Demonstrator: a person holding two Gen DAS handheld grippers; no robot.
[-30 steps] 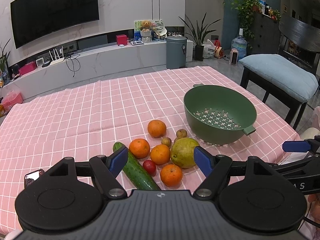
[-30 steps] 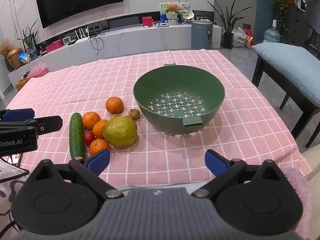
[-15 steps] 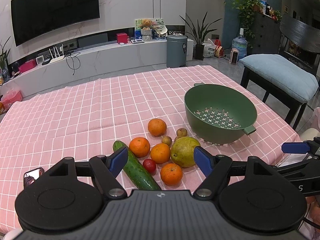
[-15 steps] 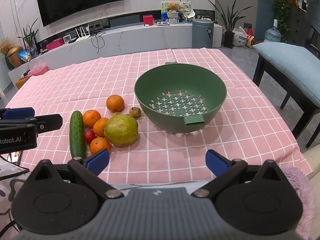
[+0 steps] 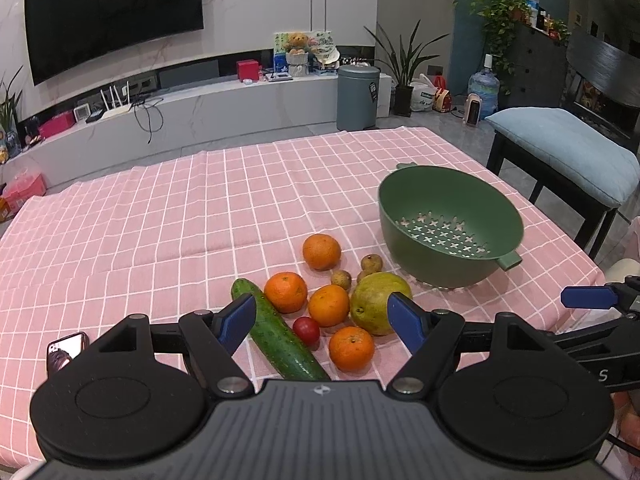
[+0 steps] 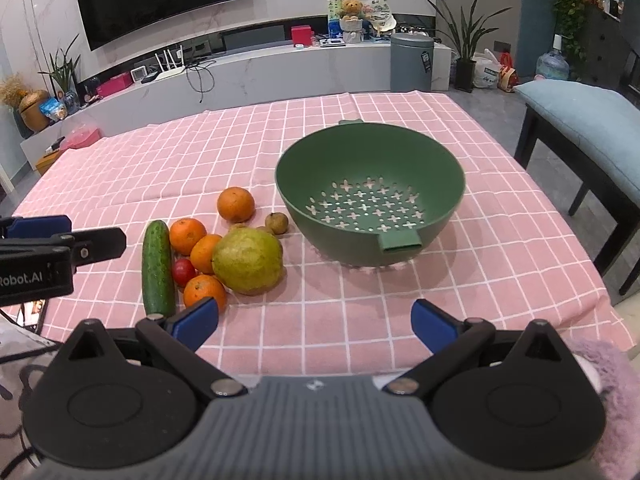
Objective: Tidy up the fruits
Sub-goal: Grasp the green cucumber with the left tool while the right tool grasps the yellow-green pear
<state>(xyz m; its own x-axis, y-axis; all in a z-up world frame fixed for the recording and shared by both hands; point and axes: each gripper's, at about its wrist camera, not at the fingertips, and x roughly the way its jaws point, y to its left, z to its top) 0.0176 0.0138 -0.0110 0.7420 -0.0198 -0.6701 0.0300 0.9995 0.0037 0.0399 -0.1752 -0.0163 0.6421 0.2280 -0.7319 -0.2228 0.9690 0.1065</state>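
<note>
Fruits lie in a cluster on the pink checked tablecloth: several oranges (image 5: 321, 252), a large yellow-green pear-like fruit (image 5: 376, 304), a cucumber (image 5: 280, 340), a small red tomato (image 5: 306, 329) and small brown fruits (image 5: 372, 263). An empty green colander bowl (image 5: 450, 226) stands to their right. My left gripper (image 5: 322, 316) is open and empty, just in front of the cluster. My right gripper (image 6: 315, 318) is open and empty, in front of the bowl (image 6: 370, 192) and the large fruit (image 6: 247, 261).
A phone (image 5: 66, 354) lies on the cloth at the near left. A bench with a blue cushion (image 5: 568, 152) stands to the right of the table. A TV wall and a low cabinet are behind the table.
Both grippers have shifted only slightly; the view has risen a little. The fruits and the bowl have not moved.
</note>
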